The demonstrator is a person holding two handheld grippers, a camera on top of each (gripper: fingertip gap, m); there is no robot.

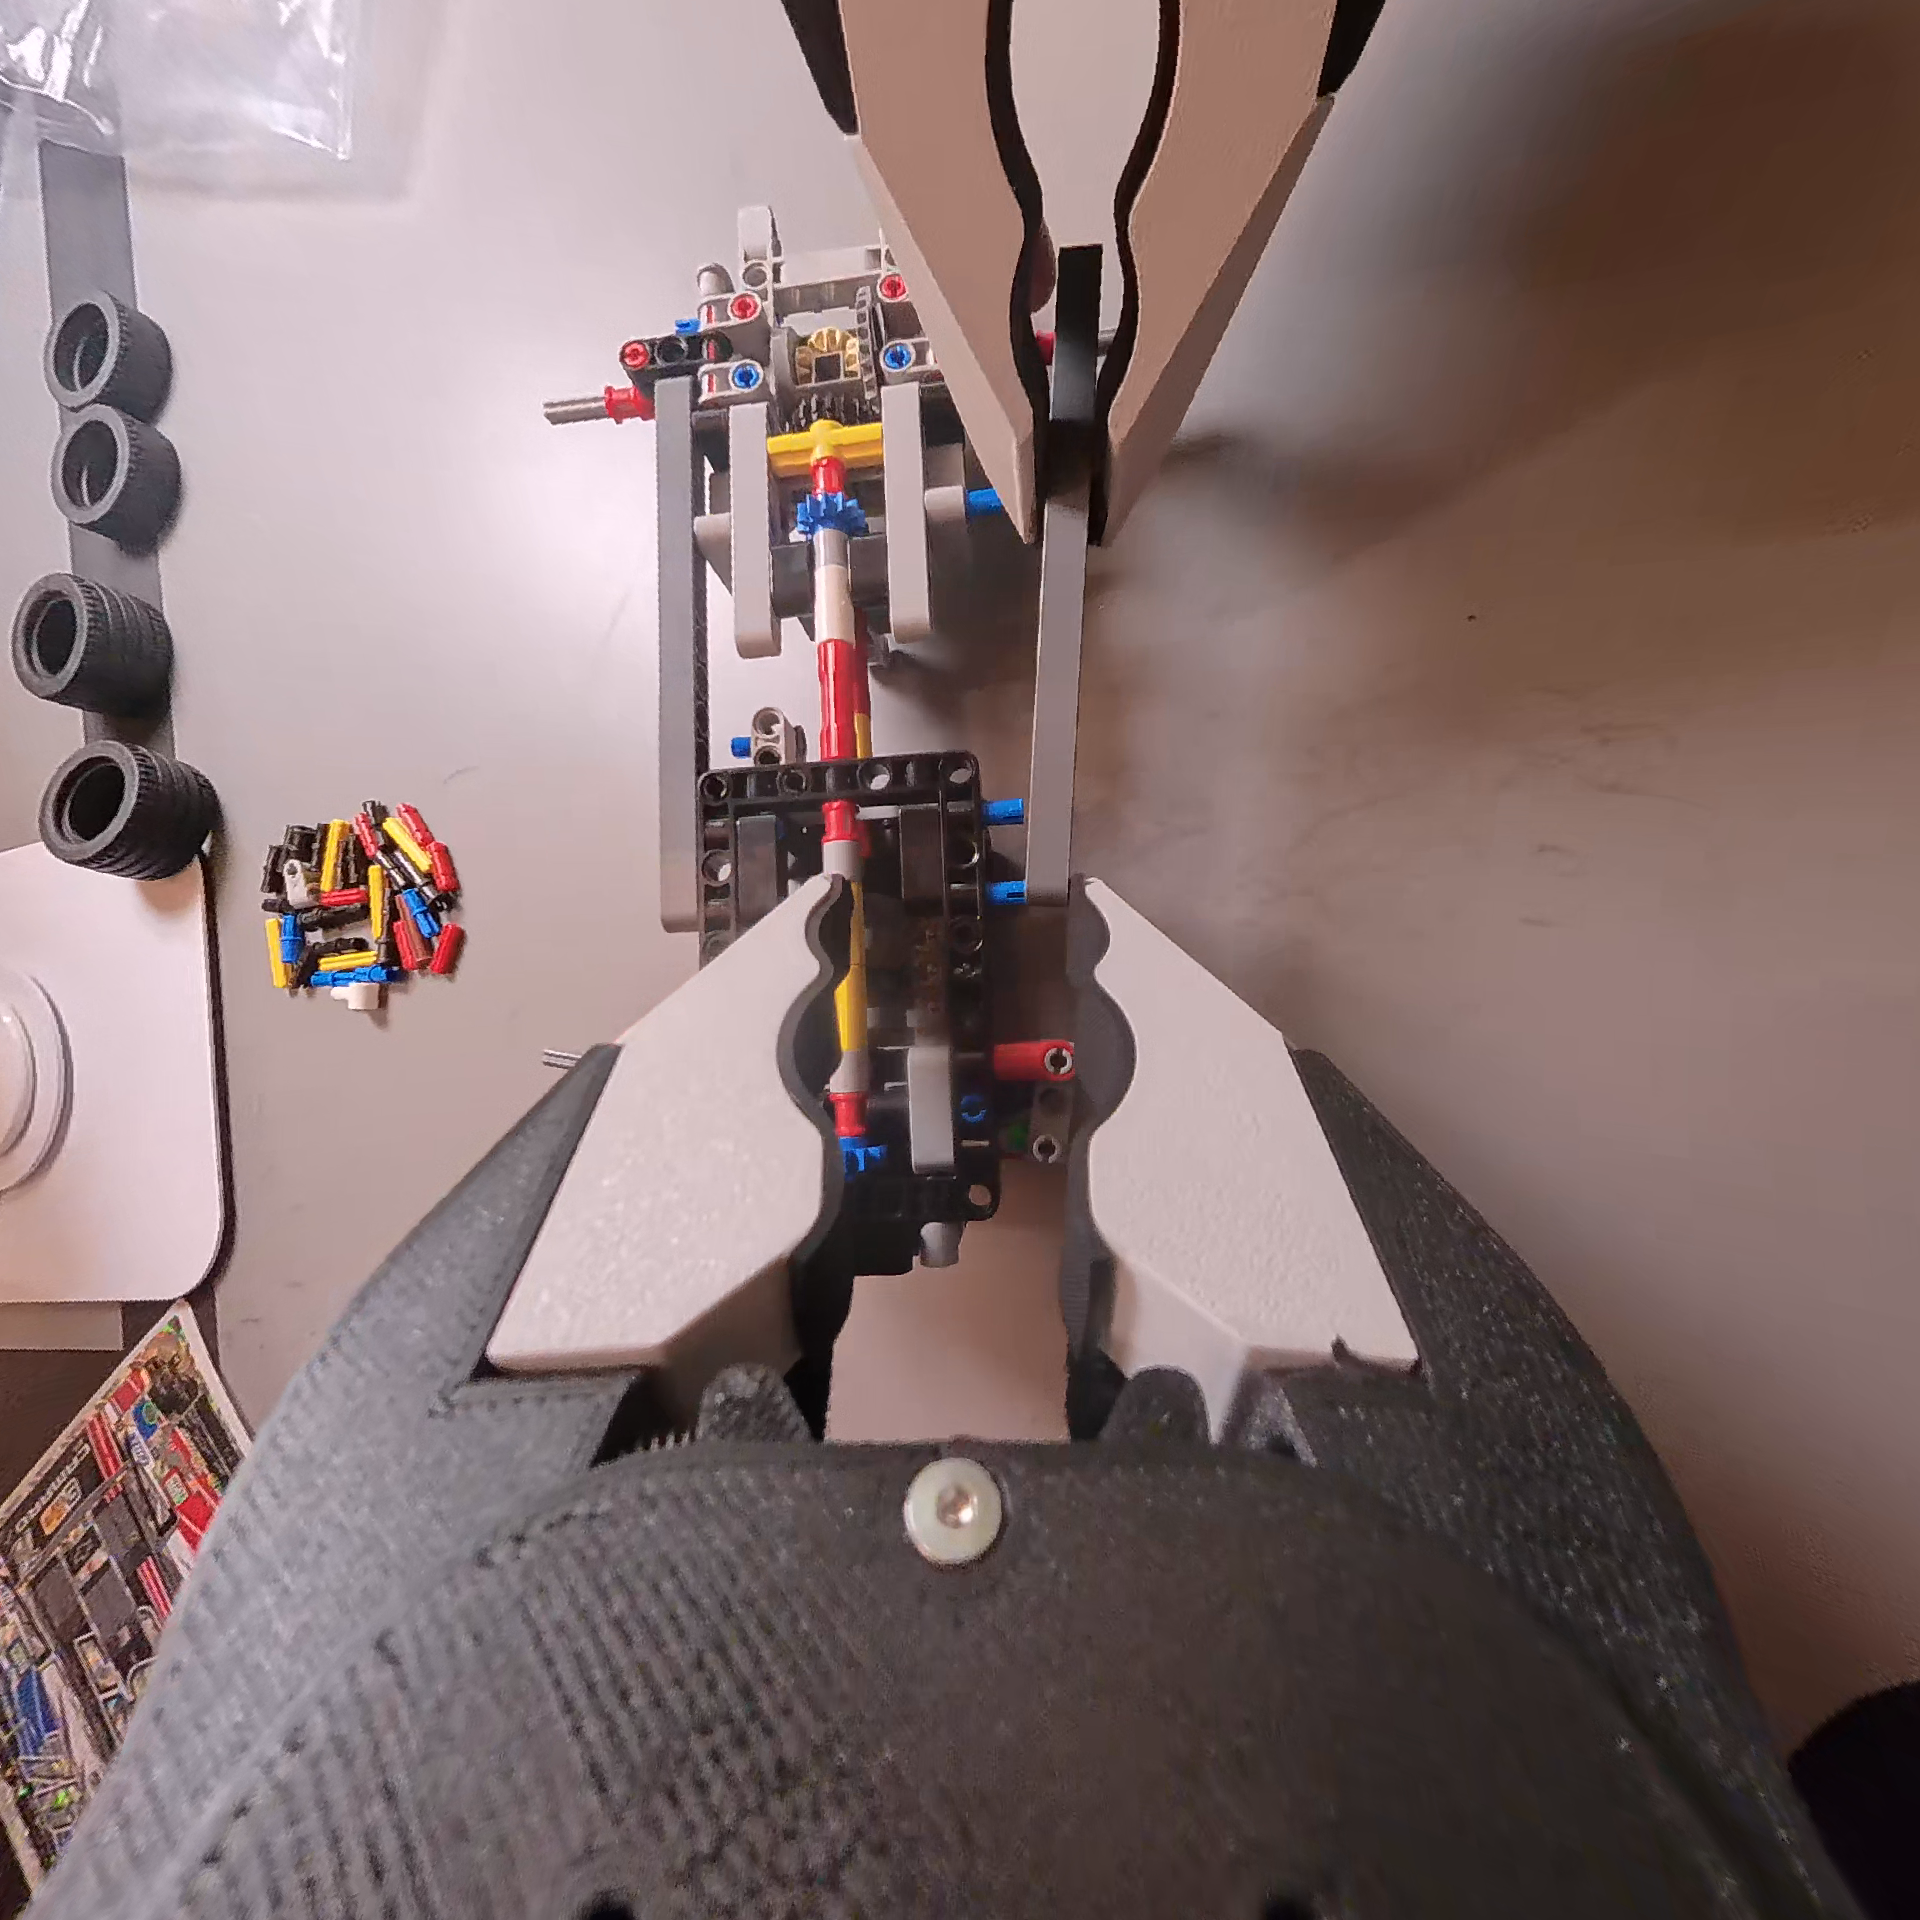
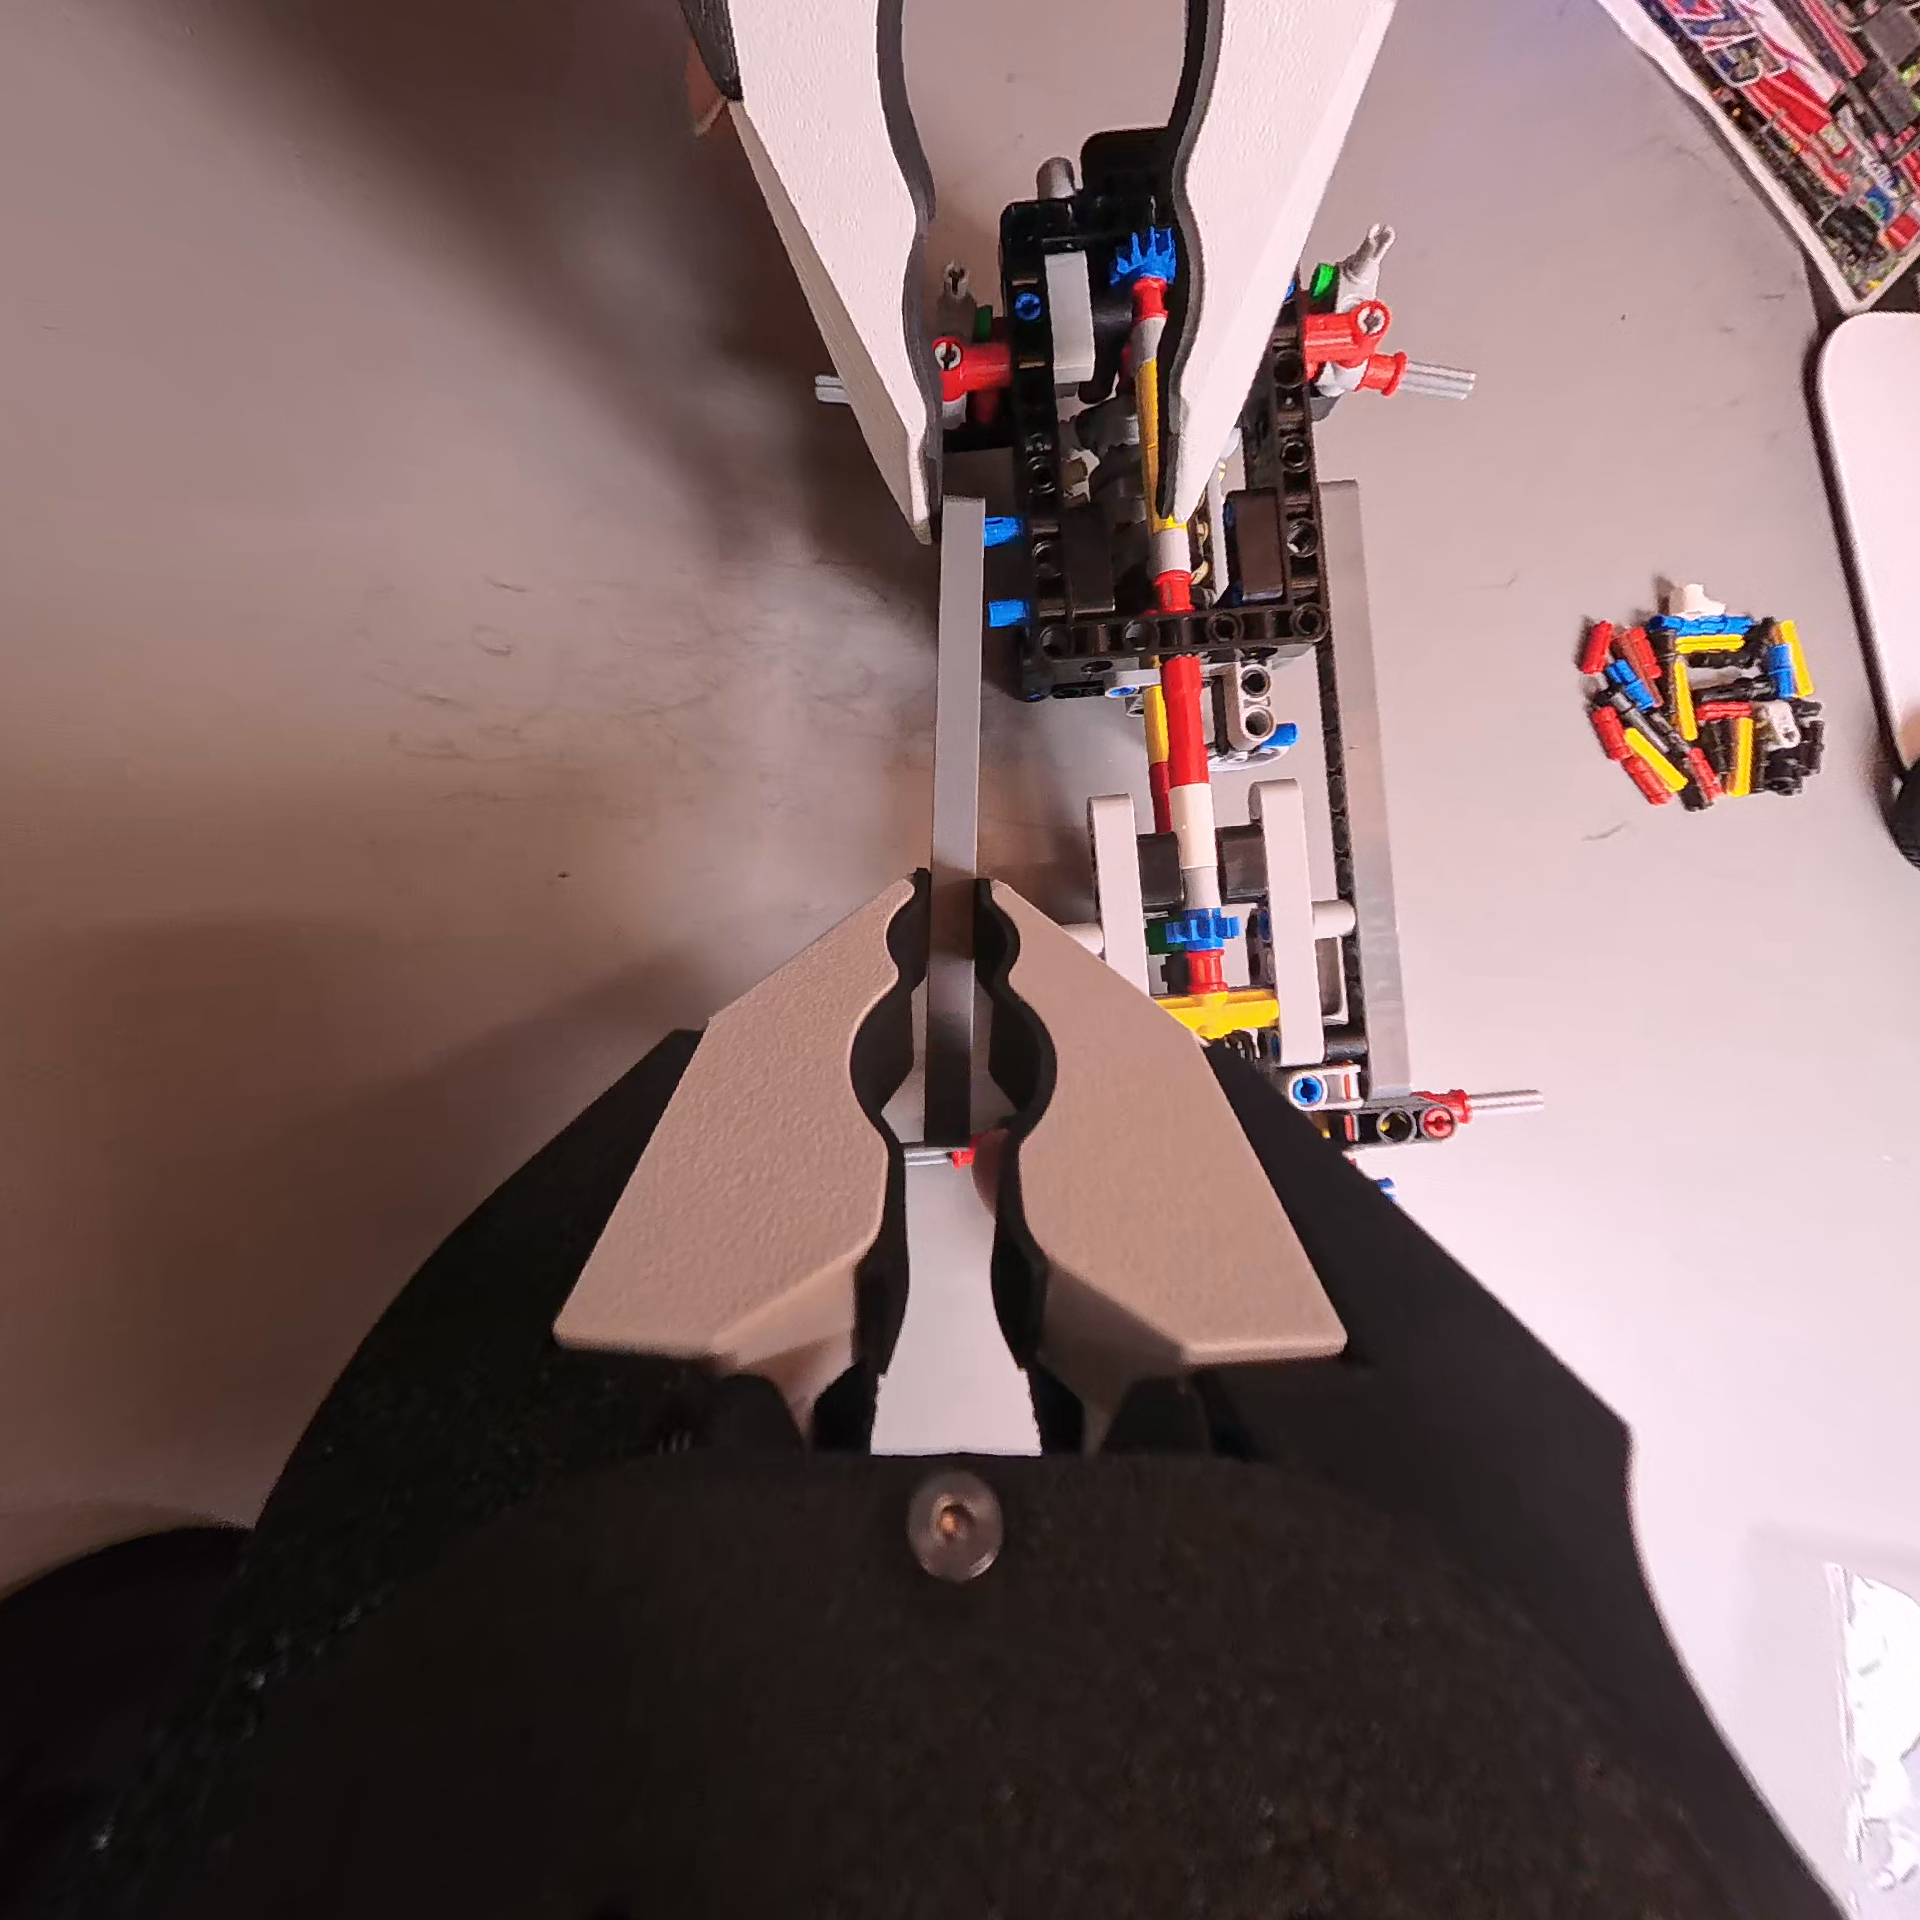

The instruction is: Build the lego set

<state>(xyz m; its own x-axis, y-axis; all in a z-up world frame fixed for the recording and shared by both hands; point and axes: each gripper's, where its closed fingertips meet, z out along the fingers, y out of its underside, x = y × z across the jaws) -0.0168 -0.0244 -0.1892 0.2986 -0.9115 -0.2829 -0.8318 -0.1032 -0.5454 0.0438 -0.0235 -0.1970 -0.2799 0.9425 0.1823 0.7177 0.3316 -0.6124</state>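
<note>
A partly built lego chassis (image 1: 904, 774) lies on the pale table, with a black frame, a red and yellow axle line and grey beams; it also shows in the right wrist view (image 2: 1226, 627). My left gripper (image 1: 961, 888) straddles one side of the black frame, with its jaws closed onto that side wall, and appears from across the table in the right wrist view (image 2: 1049, 509). My right gripper (image 2: 951, 883) is shut on a long grey beam (image 2: 958, 675). It holds the beam alongside the blue pins (image 2: 1003, 571) on the chassis side. The beam (image 1: 1060, 707) and right gripper (image 1: 1070, 509) also show in the left wrist view.
A pile of small coloured pins (image 1: 358, 904) (image 2: 1704, 707) lies beside the chassis. Several black tyres (image 1: 104, 644) stand in a row past it. A white tray (image 1: 104, 1143), a printed sheet (image 1: 94, 1538) (image 2: 1818, 104) and a clear plastic bag (image 1: 177, 73) sit at the edges. The left gripper's tips are roughly 7 cm from the right gripper's.
</note>
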